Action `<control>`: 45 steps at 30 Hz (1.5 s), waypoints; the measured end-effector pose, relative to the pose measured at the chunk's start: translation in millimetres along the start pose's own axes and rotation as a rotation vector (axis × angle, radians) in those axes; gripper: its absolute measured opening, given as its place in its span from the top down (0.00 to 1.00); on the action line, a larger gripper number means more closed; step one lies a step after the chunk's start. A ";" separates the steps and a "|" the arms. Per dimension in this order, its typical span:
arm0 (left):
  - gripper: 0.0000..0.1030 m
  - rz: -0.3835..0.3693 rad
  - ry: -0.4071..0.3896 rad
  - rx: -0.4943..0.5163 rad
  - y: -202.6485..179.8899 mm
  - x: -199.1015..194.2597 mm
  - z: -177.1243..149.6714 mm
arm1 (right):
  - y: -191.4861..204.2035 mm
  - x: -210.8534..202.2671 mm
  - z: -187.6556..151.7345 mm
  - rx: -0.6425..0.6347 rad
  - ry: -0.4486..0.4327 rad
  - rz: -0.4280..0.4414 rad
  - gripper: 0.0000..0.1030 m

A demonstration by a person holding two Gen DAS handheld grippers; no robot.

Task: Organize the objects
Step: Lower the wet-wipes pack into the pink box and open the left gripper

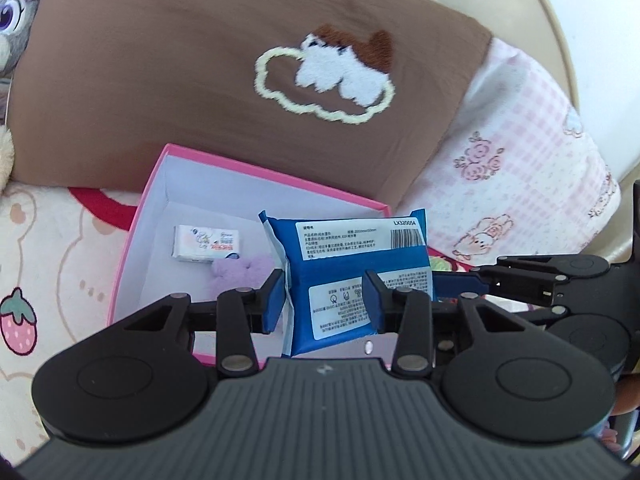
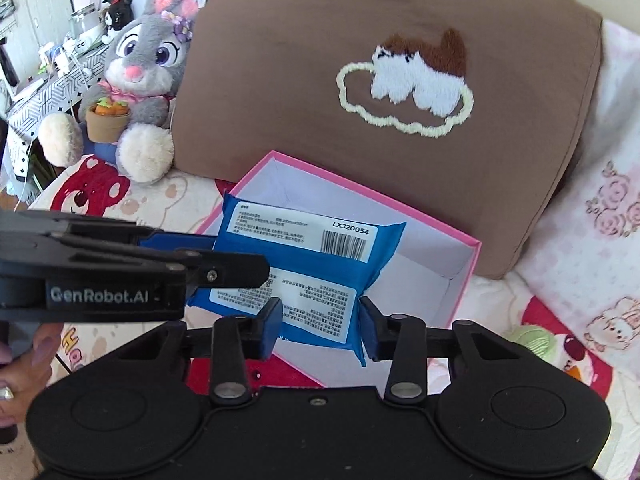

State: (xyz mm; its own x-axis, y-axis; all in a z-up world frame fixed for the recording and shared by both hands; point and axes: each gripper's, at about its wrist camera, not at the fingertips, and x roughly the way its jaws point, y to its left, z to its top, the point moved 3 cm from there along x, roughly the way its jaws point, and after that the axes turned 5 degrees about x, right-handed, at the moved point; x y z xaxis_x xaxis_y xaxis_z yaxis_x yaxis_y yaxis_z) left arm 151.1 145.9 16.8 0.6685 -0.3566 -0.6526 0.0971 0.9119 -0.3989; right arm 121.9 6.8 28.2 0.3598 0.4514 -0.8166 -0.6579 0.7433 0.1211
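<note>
Step in hand, as I read it: loading the blue wipes pack (image 1: 352,276) into the pink box (image 1: 138,216), both grippers on it. Left to right in the left wrist view: strawberry-print bedding (image 1: 48,248) at far left, then the box, open, with a small white packet (image 1: 206,243) and a purple fluffy thing (image 1: 236,274) already on its floor. Next, the left gripper (image 1: 326,300), jaws closed on the near end of the pack, blue pads pressing both sides. The pack is held above the box's right half, label side up, not resting on the floor yet. Right of it the right gripper (image 1: 460,280) comes in from the side; in its own view its jaws (image 2: 320,328) pinch the pack's near edge, pads touching the wrapper. Brown cushion (image 1: 240,60) behind, pink pillow (image 1: 520,160) at far right. Next move probably: lower the pack into the free right part of the box, clear of the packet and fluff, then release both grips. Risk: soft pack may sag or catch the box wall.
</note>
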 end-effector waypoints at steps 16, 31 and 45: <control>0.63 0.106 0.048 0.041 45.9 51.7 -10.1 | -0.4 85.0 -4.5 0.121 0.137 0.096 0.62; 0.68 0.187 0.092 0.095 65.5 87.6 -19.7 | -7.3 136.0 -17.3 0.190 0.176 0.134 0.66; 0.70 0.212 0.123 0.165 62.6 100.2 -23.0 | -11.3 158.4 -26.9 0.171 0.171 0.124 0.70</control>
State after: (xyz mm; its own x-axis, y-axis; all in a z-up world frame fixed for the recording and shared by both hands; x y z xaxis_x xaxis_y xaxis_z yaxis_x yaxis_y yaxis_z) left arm 207.2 162.6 -88.4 0.5934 -0.1671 -0.7873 0.0901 0.9859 -0.1413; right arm 168.5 56.6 -117.8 0.1570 0.4655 -0.8710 -0.5632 0.7667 0.3082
